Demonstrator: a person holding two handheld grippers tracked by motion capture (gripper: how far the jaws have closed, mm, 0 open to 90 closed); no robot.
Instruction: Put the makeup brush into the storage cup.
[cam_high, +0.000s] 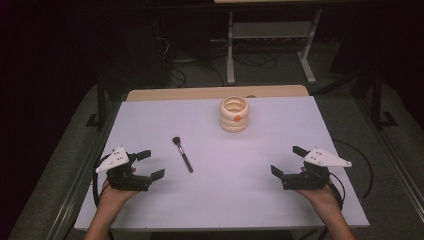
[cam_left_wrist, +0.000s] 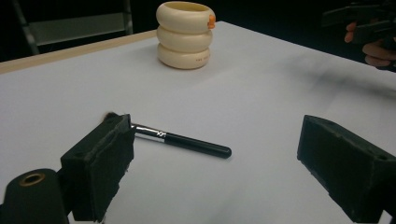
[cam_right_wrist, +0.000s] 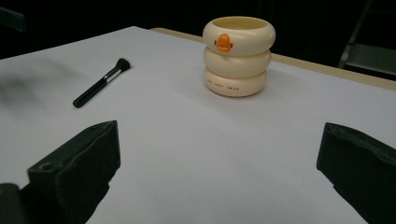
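The desk (cam_high: 215, 175) is showing a smooth, matt white top with a pale wood edge. The ringed cup (cam_right_wrist: 238, 56) is looking like glossy cream plastic. The brush (cam_left_wrist: 187, 141) is gleaming: shiny black handle, metal ferrule. Claw pads (cam_left_wrist: 105, 163) are looking rough, matt black.

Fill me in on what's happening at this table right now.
A person sits at a white table with a two-jaw gripper in each hand. Both the left gripper and the right gripper are open and hold nothing. A black-handled makeup brush lies flat on the table, nearer the left gripper. A cream ribbed holder with an orange duck bill stands upright and empty-looking toward the far edge. Nothing is being touched at this moment.
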